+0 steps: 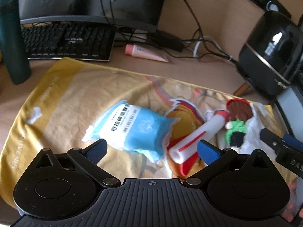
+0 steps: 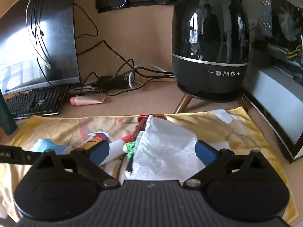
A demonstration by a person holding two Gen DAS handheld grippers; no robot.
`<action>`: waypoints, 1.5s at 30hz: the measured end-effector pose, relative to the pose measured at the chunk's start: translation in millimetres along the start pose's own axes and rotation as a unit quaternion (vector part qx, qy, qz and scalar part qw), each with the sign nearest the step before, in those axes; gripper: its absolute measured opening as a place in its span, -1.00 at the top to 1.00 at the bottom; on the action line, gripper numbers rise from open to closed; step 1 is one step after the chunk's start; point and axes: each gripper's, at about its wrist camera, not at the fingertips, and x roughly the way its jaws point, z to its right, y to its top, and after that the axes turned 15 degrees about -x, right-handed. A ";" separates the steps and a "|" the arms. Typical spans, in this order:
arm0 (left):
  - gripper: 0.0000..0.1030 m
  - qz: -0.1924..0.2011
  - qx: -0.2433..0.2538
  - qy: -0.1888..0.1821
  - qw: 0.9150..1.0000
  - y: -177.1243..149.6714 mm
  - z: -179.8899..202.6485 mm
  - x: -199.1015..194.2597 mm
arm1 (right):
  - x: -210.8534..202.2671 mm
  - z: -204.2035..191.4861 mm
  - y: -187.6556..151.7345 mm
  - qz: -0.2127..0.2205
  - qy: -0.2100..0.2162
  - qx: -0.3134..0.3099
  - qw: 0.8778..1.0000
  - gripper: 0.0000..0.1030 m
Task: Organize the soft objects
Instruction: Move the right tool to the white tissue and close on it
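We hold both grippers wide, empty | left gripper (image 1: pixel 151 147) above cotton-pad packet (image 1: pixel 132 130) | right gripper (image 2: pixel 152 152) straddling paper towel (image 2: pixel 166 151) | risk: snagging crocheted doll (image 2: pixel 130 147) beside its left jaw

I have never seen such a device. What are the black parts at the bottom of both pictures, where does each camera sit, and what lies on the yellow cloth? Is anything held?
The black parts are two hand-held grippers; a person carries one in each hand. Each picture comes from a camera mounted on one gripper, looking forward along its two blue-padded fingers.

In the left wrist view, the left gripper is open and holds nothing. Ahead of it, on the yellow cloth, lie a blue and white soft packet, a white tube and a small crocheted doll.

In the right wrist view, the right gripper is also open. A white paper towel lies between its fingers, but they do not close on it.

Behind the cloth stand a keyboard, a pink tube and a black speaker.
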 end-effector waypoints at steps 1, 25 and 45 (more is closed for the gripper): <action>-1.00 0.000 -0.001 -0.004 1.000 0.3 -0.7 -1.1 | -1.3 -0.2 1.0 0.000 0.002 0.004 1.000 -0.93; -1.00 -0.023 -0.066 -0.012 0.997 3.0 -6.6 -8.4 | 1.5 16.1 -5.9 0.015 0.038 0.035 0.999 -0.95; -1.00 0.047 0.072 0.007 0.996 5.9 -4.1 -6.4 | 32.7 11.2 -21.9 -0.025 -0.006 -0.144 0.989 -0.58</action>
